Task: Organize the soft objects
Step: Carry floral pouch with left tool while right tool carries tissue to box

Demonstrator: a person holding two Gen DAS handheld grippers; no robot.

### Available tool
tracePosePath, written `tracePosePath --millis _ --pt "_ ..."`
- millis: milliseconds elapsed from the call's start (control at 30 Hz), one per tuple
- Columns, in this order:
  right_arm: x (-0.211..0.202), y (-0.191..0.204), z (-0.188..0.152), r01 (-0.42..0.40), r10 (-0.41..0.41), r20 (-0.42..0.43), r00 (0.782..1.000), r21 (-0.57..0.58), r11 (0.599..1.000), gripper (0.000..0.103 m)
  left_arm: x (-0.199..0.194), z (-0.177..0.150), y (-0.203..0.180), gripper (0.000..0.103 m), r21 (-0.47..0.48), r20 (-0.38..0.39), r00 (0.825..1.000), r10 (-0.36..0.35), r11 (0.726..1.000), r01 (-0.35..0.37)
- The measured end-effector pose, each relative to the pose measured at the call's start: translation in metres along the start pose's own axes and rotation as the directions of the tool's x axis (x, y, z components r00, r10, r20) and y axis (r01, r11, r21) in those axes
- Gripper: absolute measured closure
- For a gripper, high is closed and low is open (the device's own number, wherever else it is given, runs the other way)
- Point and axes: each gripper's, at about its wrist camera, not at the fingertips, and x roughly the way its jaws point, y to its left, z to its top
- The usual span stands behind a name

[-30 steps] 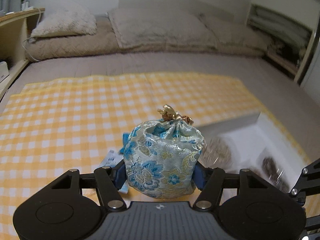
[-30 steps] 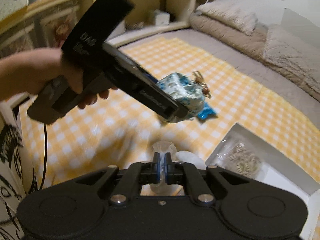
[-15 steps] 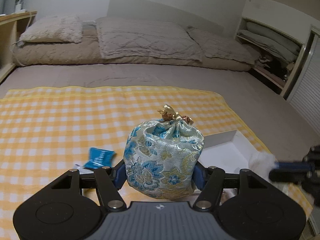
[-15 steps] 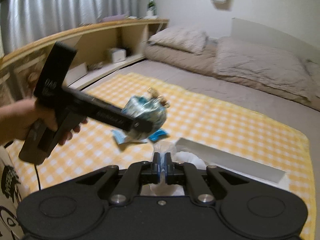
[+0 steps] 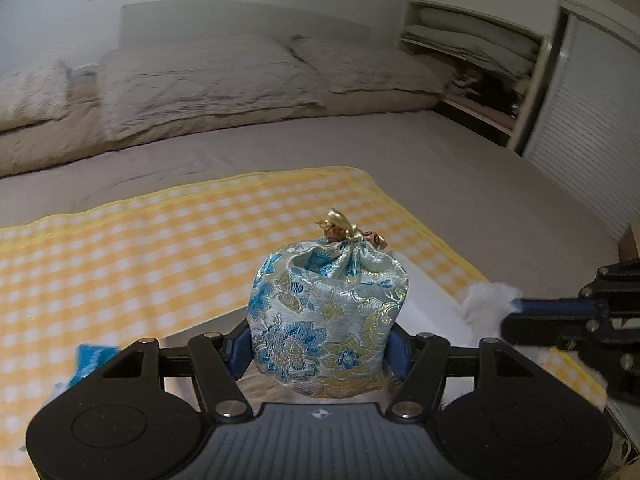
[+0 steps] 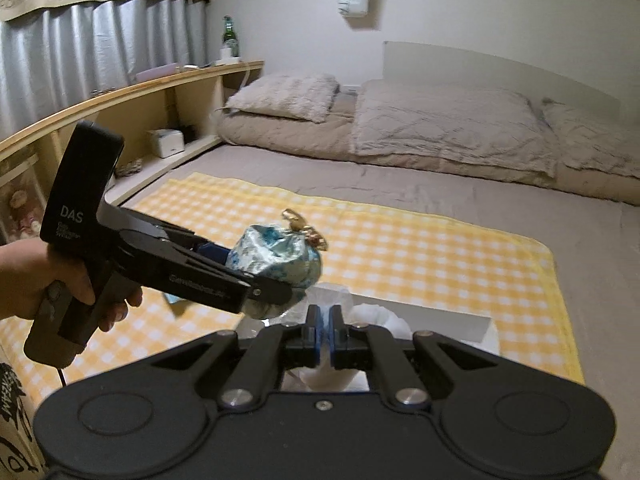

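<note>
My left gripper (image 5: 320,346) is shut on a blue-and-gold brocade drawstring pouch (image 5: 328,312), upright between its blue pads. The right wrist view shows that pouch (image 6: 276,252) held in the air by the left gripper (image 6: 276,284), which a hand (image 6: 36,280) holds. My right gripper (image 6: 324,320) is shut on a white fluffy bundle (image 6: 376,316) in clear wrap. In the left wrist view the right gripper (image 5: 516,312) comes in from the right with the bundle (image 5: 488,304). Both hang over a white box (image 5: 424,304) on the yellow checked cloth (image 5: 160,248).
A small blue packet (image 5: 92,360) lies on the cloth at the lower left. Pillows (image 6: 448,124) and a folded duvet line the far end of the grey bed. A wooden shelf (image 6: 132,92) with a green bottle (image 6: 229,36) runs along the left. A closet (image 5: 480,48) stands at the right.
Both grippers have swung right across the checked cloth, keeping their loads. The blue packet has slid to the lower left of the left wrist view, and the white box now lies below both.
</note>
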Motion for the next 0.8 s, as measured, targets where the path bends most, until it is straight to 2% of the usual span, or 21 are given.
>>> tracePosePath --millis 133,400,600,800 --pt "-0.001 -0.013 -0.006 0.038 -0.038 -0.021 0.999 0.024 0.999 0.099 0.030 -0.001 -0.016 0.039 -0.001 -0.041 0.998 -0.044 0.999 0.044" --pt "-0.001 -0.051 -0.014 0.121 -0.117 -0.039 0.992 0.125 0.985 0.099 0.083 -0.012 -0.020 0.039 0.017 -0.102 0.993 -0.052 0.998 0.054" --pt "0.020 -0.078 -0.012 0.165 -0.155 -0.064 0.986 0.198 0.966 0.099 0.110 -0.014 -0.018 0.039 0.065 -0.112 0.993 -0.032 0.997 0.039" --pt "0.054 -0.094 -0.011 0.198 -0.174 -0.117 0.978 0.243 0.950 0.099 0.122 -0.014 -0.013 0.038 0.090 -0.105 0.993 -0.048 0.994 0.058"
